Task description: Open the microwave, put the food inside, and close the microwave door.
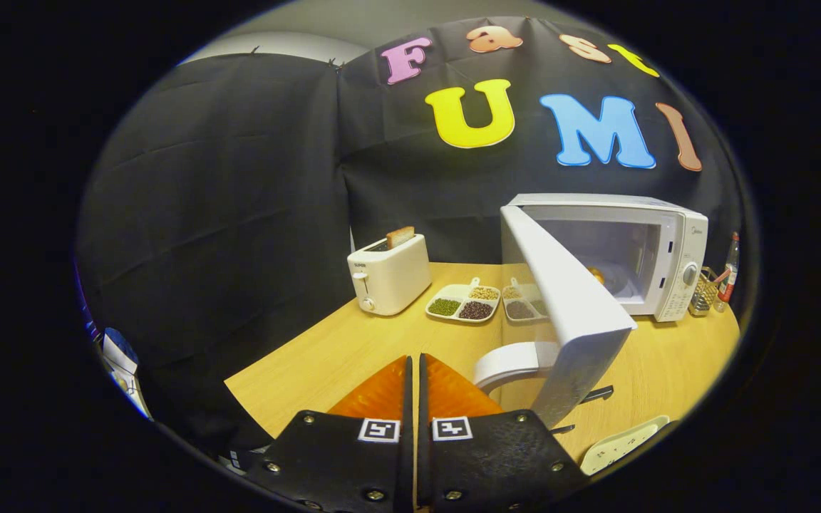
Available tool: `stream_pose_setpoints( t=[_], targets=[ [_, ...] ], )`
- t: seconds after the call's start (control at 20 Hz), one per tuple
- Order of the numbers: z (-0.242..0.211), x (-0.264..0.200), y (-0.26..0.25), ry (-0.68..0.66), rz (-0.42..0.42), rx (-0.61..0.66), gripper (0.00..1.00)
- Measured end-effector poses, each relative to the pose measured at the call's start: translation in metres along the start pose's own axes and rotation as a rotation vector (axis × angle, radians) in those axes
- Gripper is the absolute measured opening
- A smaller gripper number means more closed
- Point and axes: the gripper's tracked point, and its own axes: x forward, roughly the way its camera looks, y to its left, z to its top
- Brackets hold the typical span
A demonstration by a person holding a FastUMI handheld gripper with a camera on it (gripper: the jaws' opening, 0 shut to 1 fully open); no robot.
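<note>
The gripper has its two fingers pressed together with only a thin slit between them and nothing pinched, and it sits low over the near part of the wooden table. Just to the right of the fingertips hangs the microwave door, swung wide open toward the near side, with its curved handle close beside the right finger; whether the finger touches the handle cannot be told. The microwave itself stands at the far right of the table, its inside open to view. Within it, partly hidden by the edge of the door, a small orange piece of food rests on the turntable. To the left of the microwave, further back, two divided trays of beans and grains lie side by side, one of them partly behind the door. Further left stands a toaster with a slice of bread sticking up from its slot. Right of the microwave sits a small wire basket and a bottle.
</note>
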Motion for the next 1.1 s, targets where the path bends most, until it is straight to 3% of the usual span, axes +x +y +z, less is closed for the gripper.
stream_pose_setpoints(
  t=[1.1],
  targets=[
    [0.020, -0.013, -0.168, 0.017, -0.210, 0.048, 0.01]
  ],
)
